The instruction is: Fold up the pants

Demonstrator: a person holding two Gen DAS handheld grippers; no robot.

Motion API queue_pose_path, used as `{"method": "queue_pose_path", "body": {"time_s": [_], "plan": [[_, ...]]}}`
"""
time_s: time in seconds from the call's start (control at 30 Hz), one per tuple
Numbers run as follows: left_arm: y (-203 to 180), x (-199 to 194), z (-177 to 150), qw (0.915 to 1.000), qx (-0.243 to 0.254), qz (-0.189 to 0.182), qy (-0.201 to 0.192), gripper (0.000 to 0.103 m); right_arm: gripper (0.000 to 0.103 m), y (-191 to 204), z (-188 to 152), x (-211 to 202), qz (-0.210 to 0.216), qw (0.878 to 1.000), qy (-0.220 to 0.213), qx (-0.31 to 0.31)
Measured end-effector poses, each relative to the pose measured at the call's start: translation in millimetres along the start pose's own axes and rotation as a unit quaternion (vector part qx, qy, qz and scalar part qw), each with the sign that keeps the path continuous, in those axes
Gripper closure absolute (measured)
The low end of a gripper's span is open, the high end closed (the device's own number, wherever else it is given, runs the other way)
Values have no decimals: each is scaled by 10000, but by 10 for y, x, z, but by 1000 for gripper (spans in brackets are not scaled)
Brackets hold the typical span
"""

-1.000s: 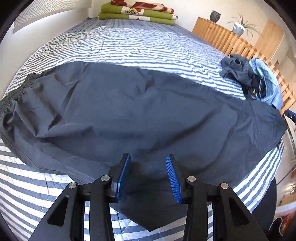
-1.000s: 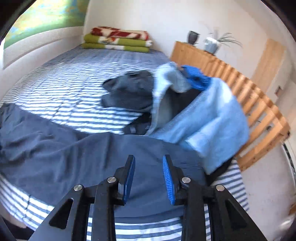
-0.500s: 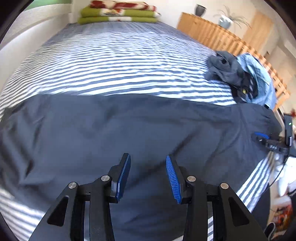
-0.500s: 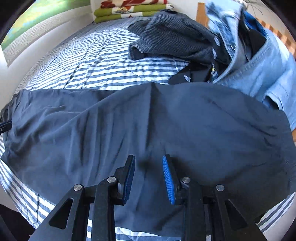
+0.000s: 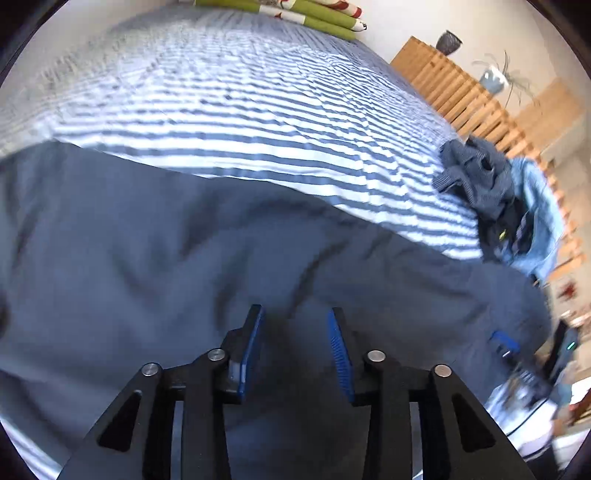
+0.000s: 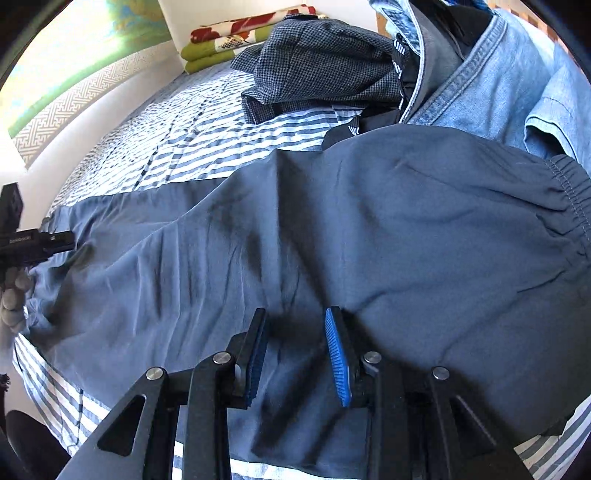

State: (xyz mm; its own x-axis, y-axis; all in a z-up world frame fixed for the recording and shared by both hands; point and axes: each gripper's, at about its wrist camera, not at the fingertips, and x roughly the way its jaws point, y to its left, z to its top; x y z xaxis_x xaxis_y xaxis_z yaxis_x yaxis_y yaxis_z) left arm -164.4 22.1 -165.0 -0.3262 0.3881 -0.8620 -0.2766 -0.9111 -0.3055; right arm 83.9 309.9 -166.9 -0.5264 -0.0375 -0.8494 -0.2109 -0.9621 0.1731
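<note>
Dark blue-grey pants (image 5: pixel 184 258) lie spread flat across the striped bedcover (image 5: pixel 258 110). My left gripper (image 5: pixel 295 310) hovers just over the cloth around the middle of the pants. Its jaws are closing, with only a gap between the blue pads and the fabric lying beneath. My right gripper (image 6: pixel 295 312) stands open low over the pants (image 6: pixel 406 221), close to the gathered elastic waistband (image 6: pixel 569 206), with nothing pinched. The left gripper (image 6: pixel 55 238) also shows at the left edge of the right wrist view, over the leg end.
A heap of clothes lies by the waistband: a grey checked garment (image 6: pixel 325 62) and a denim shirt (image 6: pixel 498 85). A wooden slatted rail (image 5: pixel 461 99) runs along the bed's far side. Folded blankets (image 5: pixel 295 11) sit at the head.
My right gripper has come down close to the pants near the waistband. My left gripper has slid sideways over the pants and its jaws have narrowed a little.
</note>
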Motion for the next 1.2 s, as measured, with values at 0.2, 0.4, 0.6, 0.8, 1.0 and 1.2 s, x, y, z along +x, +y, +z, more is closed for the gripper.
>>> {"method": "queue_pose_path", "body": {"time_s": [0.2, 0.4, 0.6, 0.8, 1.0, 1.2], "plan": [[126, -409, -245, 9978, 130, 648, -65, 64, 70, 56, -36, 14, -77, 9997, -57, -216], [317, -953, -455, 9962, 140, 827, -228, 64, 68, 86, -53, 21, -133, 9994, -109, -297], [346, -1382, -627, 9949, 50, 899, -458, 64, 66, 143, -62, 30, -284, 9985, -102, -449], [25, -1814, -698, 9847, 419, 1373, -992, 64, 65, 158, -60, 41, -344, 9979, -93, -537], [-536, -2136, -797, 9628, 1136, 1974, -1452, 64, 63, 180, -56, 54, -393, 9974, -99, -601], [-1178, -2423, -808, 9506, 1734, 1823, -1819, 64, 63, 189, -40, 59, -453, 9970, -70, -625]]}}
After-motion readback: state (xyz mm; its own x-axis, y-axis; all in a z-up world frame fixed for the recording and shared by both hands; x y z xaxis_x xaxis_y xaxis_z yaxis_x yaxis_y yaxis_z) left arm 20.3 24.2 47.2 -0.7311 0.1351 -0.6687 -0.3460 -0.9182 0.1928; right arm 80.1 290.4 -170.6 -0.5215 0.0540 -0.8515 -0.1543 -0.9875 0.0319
